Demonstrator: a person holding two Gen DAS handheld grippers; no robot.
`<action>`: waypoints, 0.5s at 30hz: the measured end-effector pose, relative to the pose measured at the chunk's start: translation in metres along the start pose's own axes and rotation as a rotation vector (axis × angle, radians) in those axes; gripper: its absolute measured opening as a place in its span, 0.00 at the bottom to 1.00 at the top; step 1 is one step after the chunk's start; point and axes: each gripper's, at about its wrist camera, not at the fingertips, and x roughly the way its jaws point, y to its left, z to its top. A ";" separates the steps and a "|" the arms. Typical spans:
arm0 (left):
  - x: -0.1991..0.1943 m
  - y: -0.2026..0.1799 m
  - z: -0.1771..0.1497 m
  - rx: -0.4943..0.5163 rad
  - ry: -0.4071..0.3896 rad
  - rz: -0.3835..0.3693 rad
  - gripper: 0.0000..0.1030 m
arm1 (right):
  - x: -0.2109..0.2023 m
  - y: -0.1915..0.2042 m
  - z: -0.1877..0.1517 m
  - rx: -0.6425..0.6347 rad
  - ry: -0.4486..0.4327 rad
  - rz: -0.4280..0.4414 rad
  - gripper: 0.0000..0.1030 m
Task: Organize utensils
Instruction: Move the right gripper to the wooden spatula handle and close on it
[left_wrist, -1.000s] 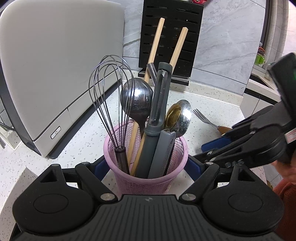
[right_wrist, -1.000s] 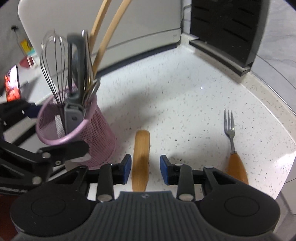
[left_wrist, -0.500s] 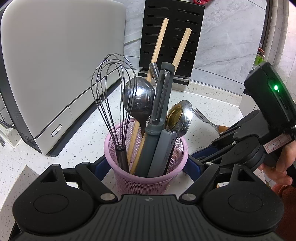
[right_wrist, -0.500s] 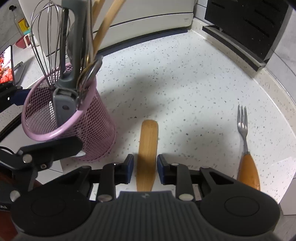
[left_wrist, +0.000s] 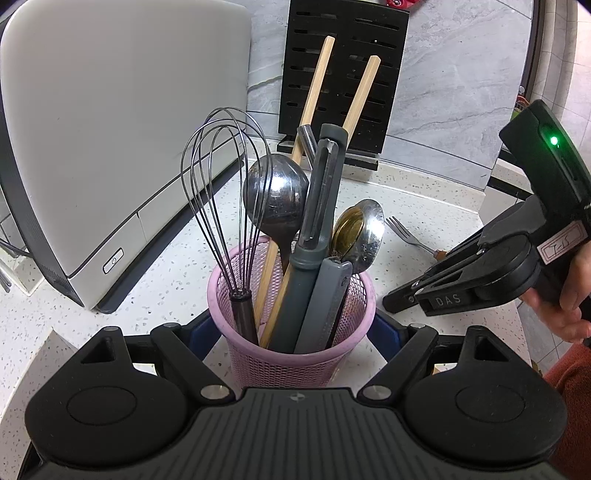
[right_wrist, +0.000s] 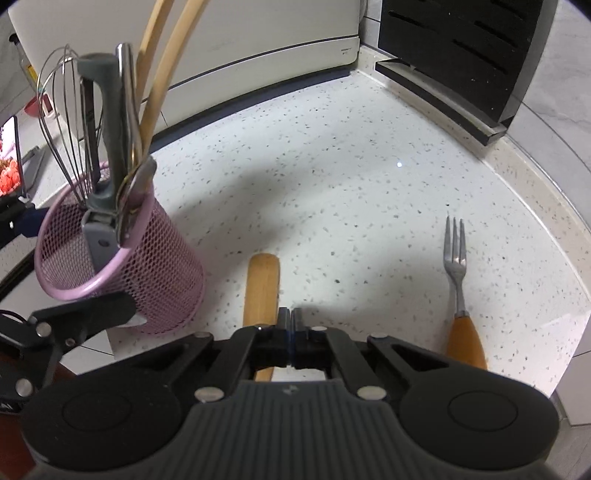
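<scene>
A flat pale wooden utensil handle (right_wrist: 261, 284) lies on the speckled white countertop (right_wrist: 332, 177), just beside a pink mesh utensil basket (right_wrist: 147, 280) that is already full. The right gripper (right_wrist: 291, 321) has its fingers together, apparently just right of the handle with nothing visibly between them, so the pickup seems to have missed. It likely needs to reopen and straddle the handle. The left gripper (left_wrist: 290, 325) has its fingers apart around the basket (actual contact unclear). A wooden-handled steel fork (right_wrist: 456, 258) waits nearby.
</scene>
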 end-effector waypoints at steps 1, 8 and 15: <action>0.000 0.000 0.000 -0.001 0.000 0.000 0.94 | 0.000 0.001 0.000 0.005 0.009 0.025 0.05; 0.000 0.001 0.000 -0.001 0.001 -0.003 0.94 | 0.013 0.018 0.005 -0.049 0.017 0.030 0.26; 0.000 0.001 0.000 -0.001 0.001 -0.002 0.94 | 0.021 0.029 0.006 -0.160 -0.010 -0.047 0.19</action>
